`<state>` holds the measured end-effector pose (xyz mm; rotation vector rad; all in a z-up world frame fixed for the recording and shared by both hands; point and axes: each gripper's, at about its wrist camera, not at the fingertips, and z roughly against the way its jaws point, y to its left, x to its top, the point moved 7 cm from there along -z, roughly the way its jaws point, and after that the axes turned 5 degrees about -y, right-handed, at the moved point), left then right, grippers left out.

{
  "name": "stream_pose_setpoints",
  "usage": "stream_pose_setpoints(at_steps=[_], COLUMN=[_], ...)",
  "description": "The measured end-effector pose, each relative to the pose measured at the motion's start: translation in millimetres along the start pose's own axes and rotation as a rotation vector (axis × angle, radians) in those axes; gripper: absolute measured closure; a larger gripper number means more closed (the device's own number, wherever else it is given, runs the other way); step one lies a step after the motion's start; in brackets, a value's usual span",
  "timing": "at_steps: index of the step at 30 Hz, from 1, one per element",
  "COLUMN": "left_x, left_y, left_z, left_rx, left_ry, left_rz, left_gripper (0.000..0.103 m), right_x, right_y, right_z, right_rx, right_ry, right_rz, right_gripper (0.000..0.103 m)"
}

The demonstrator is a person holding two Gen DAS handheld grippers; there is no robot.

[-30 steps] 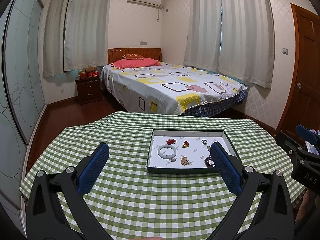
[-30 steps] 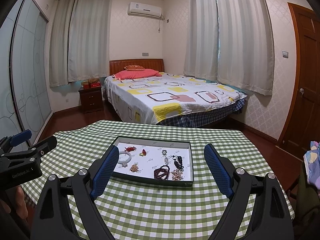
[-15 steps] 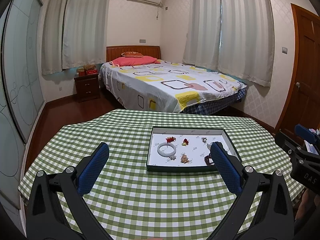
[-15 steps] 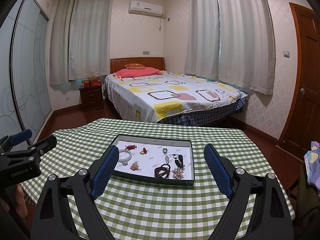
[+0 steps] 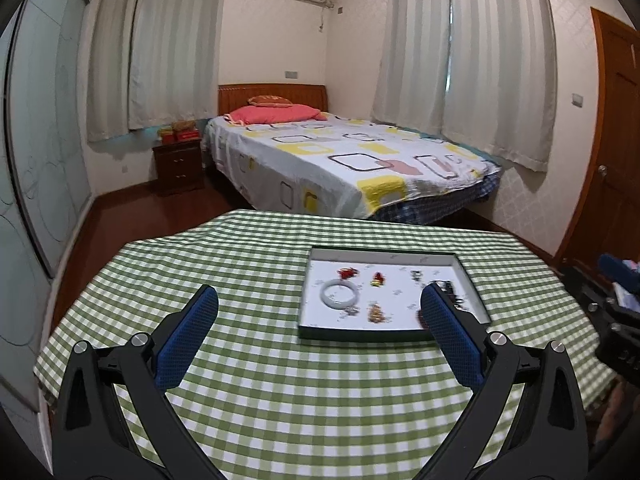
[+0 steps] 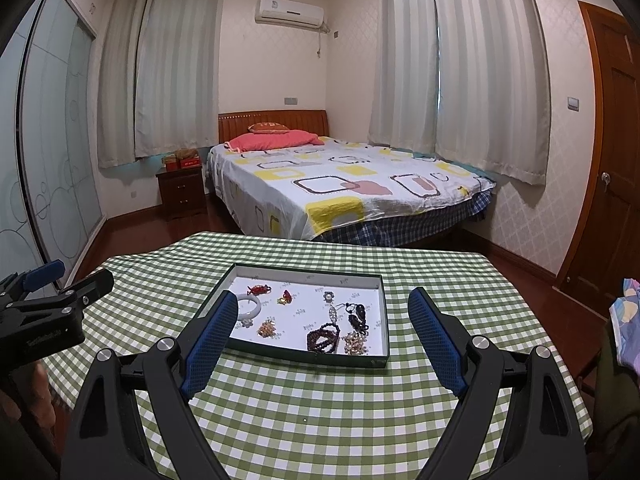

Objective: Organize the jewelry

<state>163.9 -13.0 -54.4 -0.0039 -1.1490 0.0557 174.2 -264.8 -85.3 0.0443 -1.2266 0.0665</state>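
Observation:
A shallow dark-rimmed tray [image 6: 304, 356] with a white floor lies on the green checked table. It holds a white bangle [image 6: 252, 306], red charms [image 6: 259, 289], a gold piece [image 6: 267, 328], a dark bead bracelet [image 6: 323, 335] and a pale bead cluster [image 6: 354, 342]. The tray [image 5: 360, 335] and bangle [image 5: 340, 294] also show in the left wrist view. My left gripper [image 5: 319, 300] is open and empty, held above the table short of the tray. My right gripper [image 6: 323, 307] is open and empty, short of the tray's near rim.
The round table with its green checked cloth [image 6: 360, 420] drops off on all sides. Beyond it stand a bed [image 6: 340, 184], a nightstand [image 6: 182, 192], a glass wardrobe on the left and a wooden door [image 6: 616, 160] on the right.
Both views have tilted slightly, so the tray sits a little higher and farther in frame. Both grippers stay open and nothing in the tray has moved.

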Motion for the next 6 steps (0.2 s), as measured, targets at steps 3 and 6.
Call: stream_pose_setpoints(at_steps=[3,6], left_x=[-6.6,-16.5], left_y=[10.0,25.0], left_z=[-16.7,-38.7], left_rx=[0.014,0.031], left_ry=[0.04,0.093], left_rz=[0.016,0.046], left_gripper=[0.004,0.004], right_x=[-4.6,-13.5], right_y=[-4.5,-13.6], right_z=[-8.1,-21.3], right_rx=[-0.005,-0.015], right_ry=[0.016,0.045], right_rz=[-0.008,-0.018], right_gripper=[0.019,0.019])
